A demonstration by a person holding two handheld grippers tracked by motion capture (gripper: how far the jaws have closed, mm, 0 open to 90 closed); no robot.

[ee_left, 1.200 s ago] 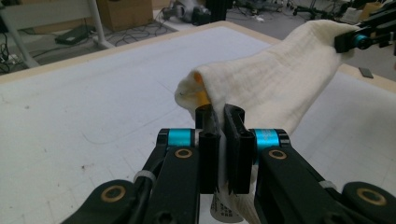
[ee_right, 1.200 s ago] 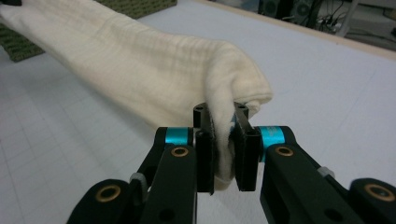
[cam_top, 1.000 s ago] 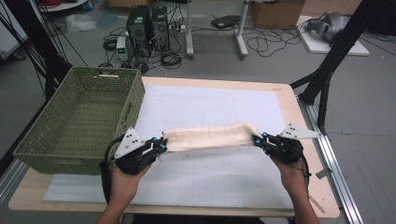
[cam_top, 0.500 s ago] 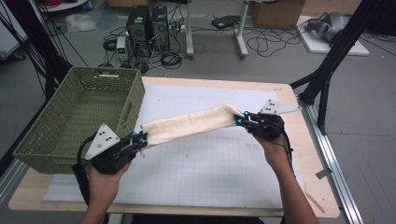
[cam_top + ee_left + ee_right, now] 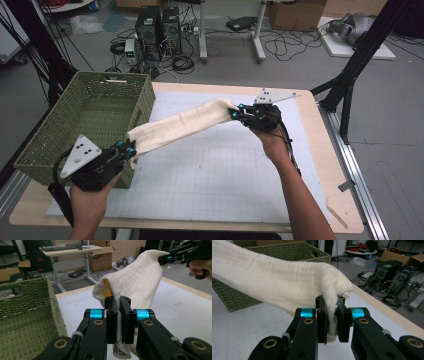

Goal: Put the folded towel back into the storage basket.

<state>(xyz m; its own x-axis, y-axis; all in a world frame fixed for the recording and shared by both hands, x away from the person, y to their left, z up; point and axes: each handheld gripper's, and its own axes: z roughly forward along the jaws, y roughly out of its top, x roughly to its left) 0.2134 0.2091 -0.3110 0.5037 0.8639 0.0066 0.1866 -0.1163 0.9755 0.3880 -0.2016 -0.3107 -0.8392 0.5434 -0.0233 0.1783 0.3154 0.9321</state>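
1. My left gripper [image 5: 129, 148] and right gripper [image 5: 235, 112] each pinch an end of the cream cloth [image 5: 177, 125], stretched above the bench [image 5: 320, 165].
2. The green basket [image 5: 45, 145] beside it holds nothing visible.

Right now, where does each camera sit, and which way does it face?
High view: above the person's side, looking forward and down on the table; both forearms, left gripper, right gripper.
Left gripper view: rides its jaws, facing the cloth and basket; the other hand.
Right gripper view: along its jaws, toward the basket.
All three share cloth and basket.
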